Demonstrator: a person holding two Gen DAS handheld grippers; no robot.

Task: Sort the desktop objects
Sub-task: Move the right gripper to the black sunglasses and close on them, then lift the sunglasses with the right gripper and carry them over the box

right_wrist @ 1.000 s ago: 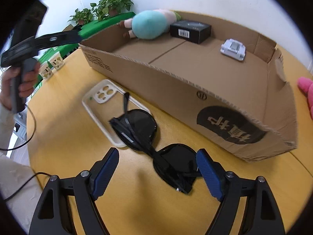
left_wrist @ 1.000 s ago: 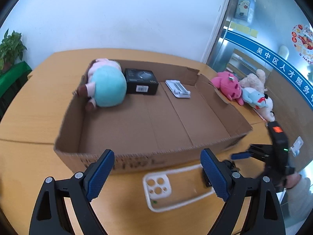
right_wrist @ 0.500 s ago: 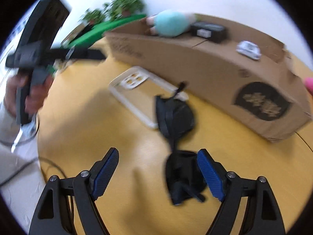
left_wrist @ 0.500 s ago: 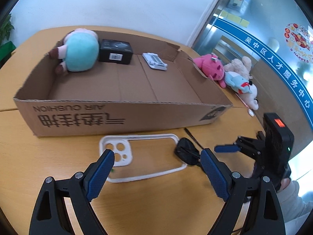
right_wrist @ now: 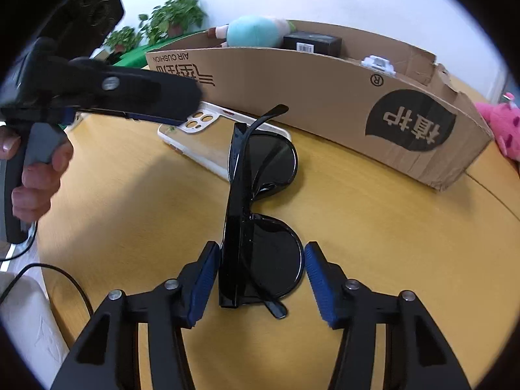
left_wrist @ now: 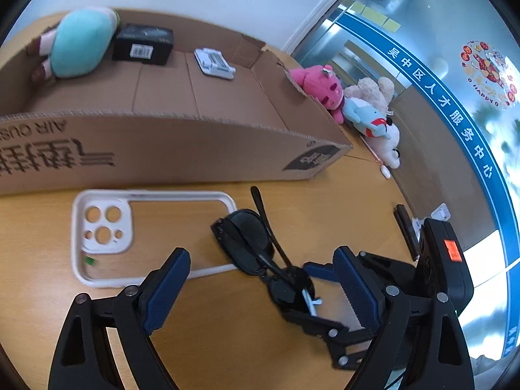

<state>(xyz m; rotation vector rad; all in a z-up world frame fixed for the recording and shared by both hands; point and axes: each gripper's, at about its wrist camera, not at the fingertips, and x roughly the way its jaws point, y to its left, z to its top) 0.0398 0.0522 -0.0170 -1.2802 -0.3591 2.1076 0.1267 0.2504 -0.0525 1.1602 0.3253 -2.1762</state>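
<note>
The right gripper (right_wrist: 258, 274) is straddling the sunglasses (right_wrist: 260, 204) on the table (right_wrist: 390, 243), unclenched; the left gripper (left_wrist: 260, 289) is hovering open. Closing off-centre is likely tipping them onto the phone case (left_wrist: 107, 227).

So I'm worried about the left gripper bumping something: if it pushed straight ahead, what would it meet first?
Probably the sunglasses, lying between the open fingers of the left gripper. Beyond them come the phone case and the box. Depth is unclear.
</note>
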